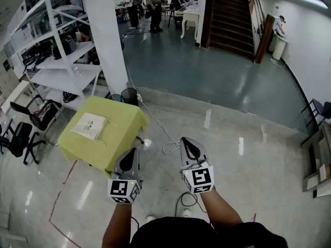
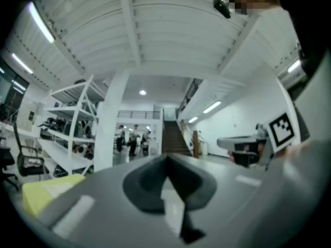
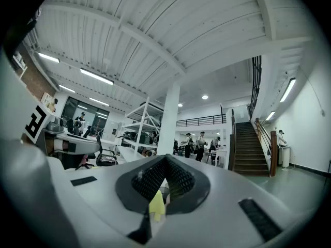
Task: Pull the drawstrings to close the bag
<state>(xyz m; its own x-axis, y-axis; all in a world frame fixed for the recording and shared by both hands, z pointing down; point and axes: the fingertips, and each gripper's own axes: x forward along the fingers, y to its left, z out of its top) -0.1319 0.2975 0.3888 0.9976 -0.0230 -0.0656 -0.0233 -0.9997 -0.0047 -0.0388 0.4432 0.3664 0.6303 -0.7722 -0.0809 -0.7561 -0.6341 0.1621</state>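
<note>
Holding the left gripper (image 1: 131, 153) and right gripper (image 1: 188, 142) level, jaws together on nothing, we see the white drawstring bag (image 1: 89, 126) lying on the yellow table (image 1: 123, 119), apart from both.

Field notes, from where we stand: the table (image 1: 124, 122) sits ahead and to our left, and we are back from its near edge. The bag (image 1: 89, 126) lies on it, around the middle and a little toward the left edge.

- Left gripper (image 1: 132, 152): shows over the table's near right corner, well apart from the bag.
- Right gripper (image 1: 189, 143): right of the table, over the floor.
- Cable (image 1: 169, 148): on the floor between the 2 grippers.
- Bin (image 1: 129, 94): behind the table's far right corner, with a pillar (image 1: 106, 35) behind it.
- Shelving (image 1: 62, 66): left of the pillar.
- 2 chairs (image 1: 20, 138): left of the table.
- Staircase (image 1: 230, 19): far back, to the right.
</note>
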